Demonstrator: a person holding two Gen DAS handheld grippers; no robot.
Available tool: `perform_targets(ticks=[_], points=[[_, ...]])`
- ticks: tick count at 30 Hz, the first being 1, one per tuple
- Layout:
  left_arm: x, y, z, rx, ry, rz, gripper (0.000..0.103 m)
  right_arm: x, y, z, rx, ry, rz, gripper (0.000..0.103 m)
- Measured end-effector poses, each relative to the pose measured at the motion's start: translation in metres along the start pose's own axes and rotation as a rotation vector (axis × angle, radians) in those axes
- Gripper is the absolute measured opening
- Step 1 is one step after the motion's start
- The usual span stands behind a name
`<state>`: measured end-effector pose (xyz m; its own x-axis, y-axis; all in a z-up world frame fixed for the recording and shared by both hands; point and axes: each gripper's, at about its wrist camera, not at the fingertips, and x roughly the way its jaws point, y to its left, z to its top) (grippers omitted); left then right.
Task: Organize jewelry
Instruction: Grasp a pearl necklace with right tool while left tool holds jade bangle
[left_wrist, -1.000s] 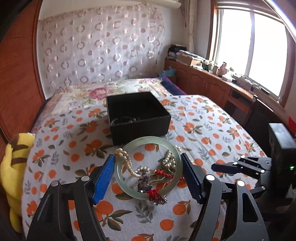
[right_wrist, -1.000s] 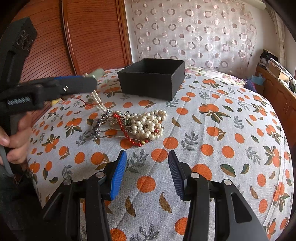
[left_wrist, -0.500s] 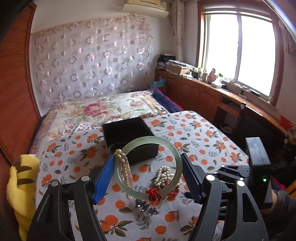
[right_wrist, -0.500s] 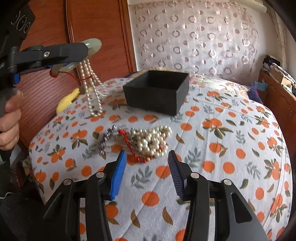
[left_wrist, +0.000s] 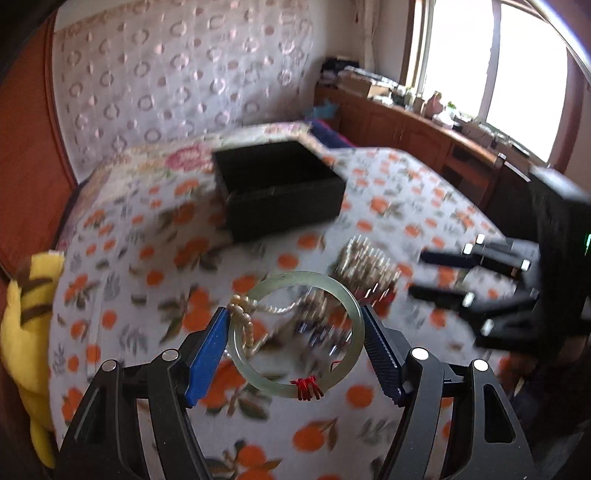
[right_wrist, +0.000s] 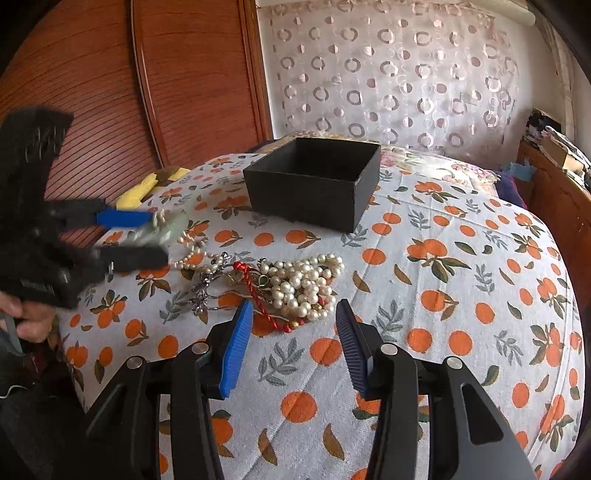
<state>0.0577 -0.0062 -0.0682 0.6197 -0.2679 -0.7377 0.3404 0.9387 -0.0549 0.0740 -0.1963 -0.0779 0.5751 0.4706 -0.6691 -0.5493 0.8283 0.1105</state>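
A bed (right_wrist: 461, 295) covered in a white sheet printed with oranges and leaves carries everything here. Behind it stand a reddish wooden panel (right_wrist: 177, 74) and a curtain (right_wrist: 406, 74) patterned with rings. A yellow striped soft toy (left_wrist: 26, 332) lies at the bed's edge beside the panel.

A black open box (right_wrist: 314, 181) sits on the sheet toward the far side; what it holds cannot be made out.

The left tongs (left_wrist: 295, 347) are closed on a pale green bangle (left_wrist: 343, 302), one pad pressing each side of the ring, which is lifted clear of the sheet. The left wrist view is blurred. The right tongs (right_wrist: 293, 336) hang open just above the sheet with nothing between the pads, right beside the near edge of the jewelry pile.

That pile, a heap of pearls (right_wrist: 303, 280), lies on the sheet between the box and the right tongs. A pearl strand (left_wrist: 243, 321) is looped over the bangle and trails down toward the pile. A twisted red cord (right_wrist: 255, 291) and a small silvery piece (right_wrist: 203, 291) lie tangled at the heap's left side. A knot of red thread (left_wrist: 306, 387) is tied on the bangle's lower edge.
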Motion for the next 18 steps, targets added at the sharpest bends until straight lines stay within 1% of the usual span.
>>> perform_targets(ticks=[6,7,11,12,14,18], points=[[0.002,0.015,-0.025,0.004,0.067,0.007,0.068,0.007,0.013,0.012,-0.039,0.003,0.029,0.048],[0.002,0.017,-0.027,0.003,0.072,0.008,0.068,0.009,0.016,0.015,-0.046,0.003,0.040,0.042],[-0.001,0.025,-0.034,-0.003,0.078,0.021,0.068,0.023,0.030,0.027,-0.070,0.027,0.100,0.034],[-0.003,0.027,-0.035,-0.009,0.075,0.026,0.068,0.028,0.033,0.029,-0.075,0.034,0.111,0.031],[-0.005,0.032,-0.036,-0.018,0.070,0.036,0.068,0.035,0.042,0.033,-0.090,0.046,0.137,0.029],[-0.006,0.042,-0.037,-0.045,0.068,0.048,0.068,0.048,0.062,0.044,-0.141,0.064,0.172,0.029]])
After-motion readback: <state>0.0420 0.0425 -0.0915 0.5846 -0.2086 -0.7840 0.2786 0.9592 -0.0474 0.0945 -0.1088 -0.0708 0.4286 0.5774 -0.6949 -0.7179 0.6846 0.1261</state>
